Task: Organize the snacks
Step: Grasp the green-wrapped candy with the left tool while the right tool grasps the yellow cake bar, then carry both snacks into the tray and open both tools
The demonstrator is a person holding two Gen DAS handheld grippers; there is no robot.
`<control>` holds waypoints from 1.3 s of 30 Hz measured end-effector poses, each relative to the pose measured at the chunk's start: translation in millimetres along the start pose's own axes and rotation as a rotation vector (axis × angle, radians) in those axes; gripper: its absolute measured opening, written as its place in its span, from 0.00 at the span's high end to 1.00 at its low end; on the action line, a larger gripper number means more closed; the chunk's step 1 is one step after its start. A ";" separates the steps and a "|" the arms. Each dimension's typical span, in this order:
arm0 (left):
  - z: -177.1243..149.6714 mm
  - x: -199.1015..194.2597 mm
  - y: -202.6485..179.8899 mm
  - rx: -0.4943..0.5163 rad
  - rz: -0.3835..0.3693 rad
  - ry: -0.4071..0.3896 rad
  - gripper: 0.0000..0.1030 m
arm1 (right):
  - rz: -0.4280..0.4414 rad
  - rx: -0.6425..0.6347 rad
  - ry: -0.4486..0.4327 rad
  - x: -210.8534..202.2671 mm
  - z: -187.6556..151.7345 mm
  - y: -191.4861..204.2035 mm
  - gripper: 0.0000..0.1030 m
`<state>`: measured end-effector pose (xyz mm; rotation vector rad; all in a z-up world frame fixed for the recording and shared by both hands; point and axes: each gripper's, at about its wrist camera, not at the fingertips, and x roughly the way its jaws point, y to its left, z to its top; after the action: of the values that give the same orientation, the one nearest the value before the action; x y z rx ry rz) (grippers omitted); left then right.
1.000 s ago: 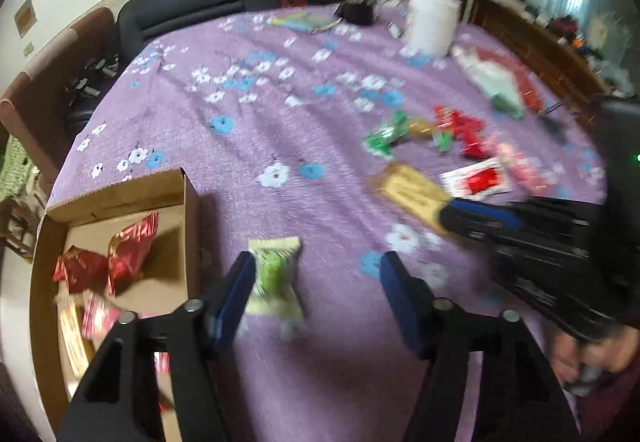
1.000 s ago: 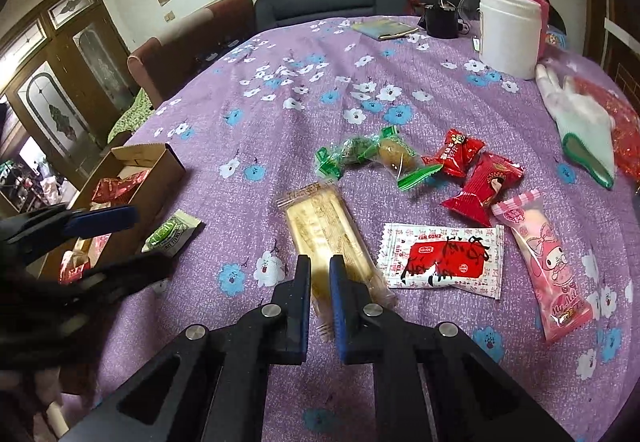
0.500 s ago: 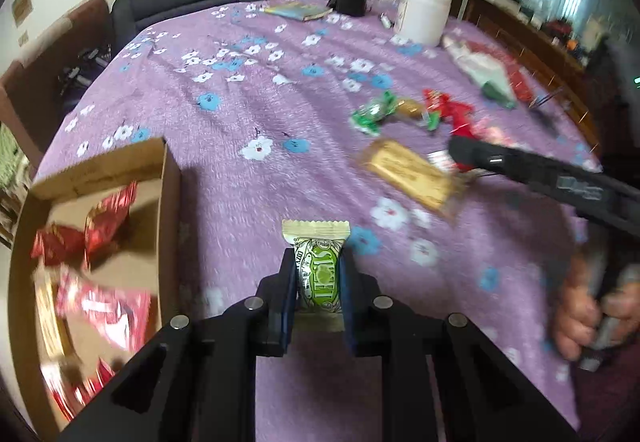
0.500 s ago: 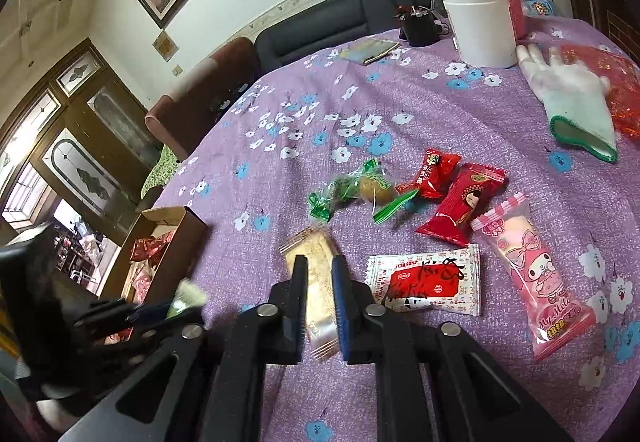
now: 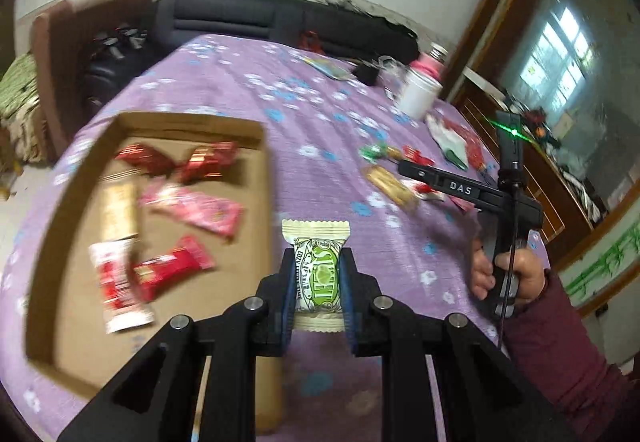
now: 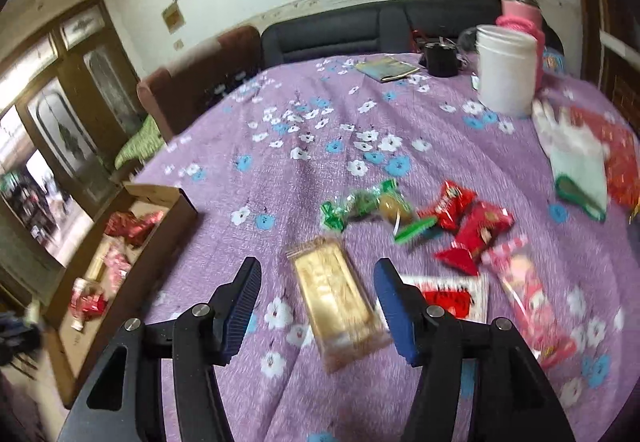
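My left gripper (image 5: 317, 284) is shut on a cream and green snack packet (image 5: 318, 274) and holds it above the table, just right of the cardboard box (image 5: 264, 178). The box holds several red, pink and gold snacks (image 5: 192, 208). My right gripper (image 6: 316, 306) is open, its jaws on either side of a gold wrapped bar (image 6: 336, 296) lying on the purple cloth. The right gripper also shows in the left wrist view (image 5: 404, 168). Loose green (image 6: 360, 204), red (image 6: 476, 234) and pink (image 6: 528, 290) snacks lie beyond it.
A white tub (image 6: 506, 72) and pink bottle (image 6: 520, 12) stand at the far right. A white and green glove (image 6: 576, 162), a black cup (image 6: 440, 58) and a booklet (image 6: 386, 68) lie on the flowered tablecloth (image 6: 300, 146). The box also shows in the right wrist view (image 6: 156, 230).
My left gripper has closed on the green packet, lifted it and swung left toward the box. My right gripper has opened over the gold bar.
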<state>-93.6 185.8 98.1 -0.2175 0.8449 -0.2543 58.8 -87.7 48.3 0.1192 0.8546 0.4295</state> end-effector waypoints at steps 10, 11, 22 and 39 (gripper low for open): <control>-32.9 -45.6 96.9 -0.175 0.120 -0.046 0.81 | -0.207 -0.147 0.164 48.6 -6.5 18.9 0.57; -35.4 -46.1 102.8 -0.190 0.125 -0.044 0.81 | -0.208 -0.153 0.166 47.8 -7.0 21.8 0.65; -47.2 -45.8 117.7 -0.222 0.142 -0.045 0.81 | -0.171 -0.103 0.110 7.5 -12.5 42.8 0.65; -50.0 -20.0 132.2 -0.270 0.210 0.023 0.51 | 0.155 -0.329 0.148 -15.6 -41.8 225.3 0.65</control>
<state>-126.4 312.8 41.8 -0.3754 0.9168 0.0549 -53.4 107.6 93.0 -0.1532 0.9115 0.7252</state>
